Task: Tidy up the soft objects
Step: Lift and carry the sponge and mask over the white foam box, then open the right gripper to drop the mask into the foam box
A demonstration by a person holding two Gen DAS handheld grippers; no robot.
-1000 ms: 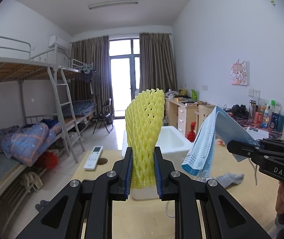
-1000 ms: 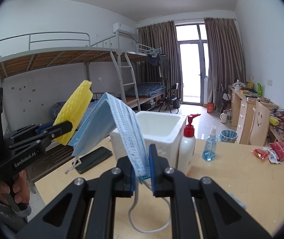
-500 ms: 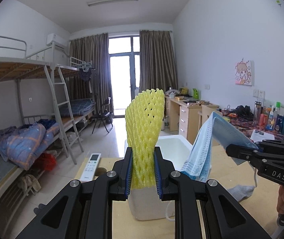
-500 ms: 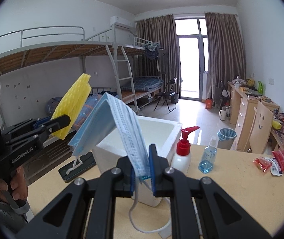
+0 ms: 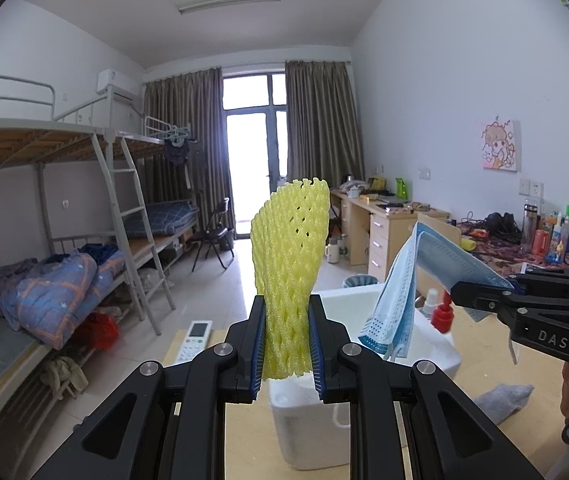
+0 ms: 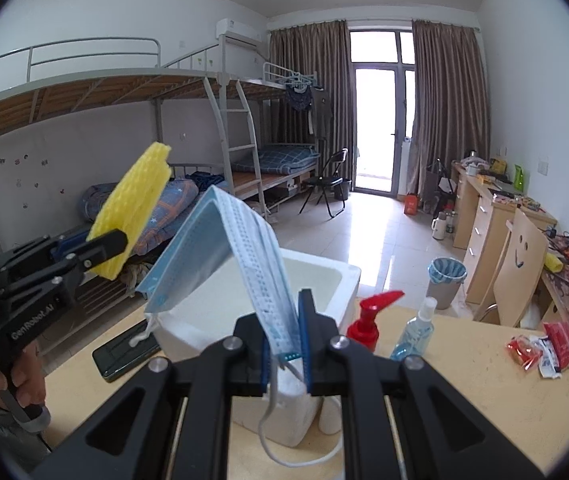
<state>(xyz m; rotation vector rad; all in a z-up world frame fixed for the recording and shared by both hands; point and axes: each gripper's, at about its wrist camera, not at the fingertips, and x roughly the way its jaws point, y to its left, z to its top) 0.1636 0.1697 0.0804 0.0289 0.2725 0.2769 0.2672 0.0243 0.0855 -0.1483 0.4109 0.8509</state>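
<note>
- Left gripper (image 5: 286, 346) is clamped on the lower end of the yellow foam net (image 5: 289, 264), which stands upright out of the pads, held in the air just short of the white foam box (image 5: 436, 354).
- Right gripper (image 6: 286, 346) is clenched on one end of the blue face mask (image 6: 220, 252); the mask folds over like a tent, its free half and ear loop hanging above the near left corner of the box (image 6: 348, 280).
- Judged from this, the step is carrying both soft things to the box. To do it well, bring each one over the open mouth before letting go, and lower it inside the rim, since both are light and could slide off the edge.
- Keep the two grippers apart over the box, so the dangling ear loop does not snag on the net.
- Avoid the red pump bottle (image 6: 372, 320) and the clear spray bottle (image 6: 418, 330), which stand just beside the box on the table (image 6: 484, 392).
- Compared with a second ago, the box sits closer and lower in both views, and the remote (image 5: 194, 338) has slid down the left view; both grips look unchanged.
</note>
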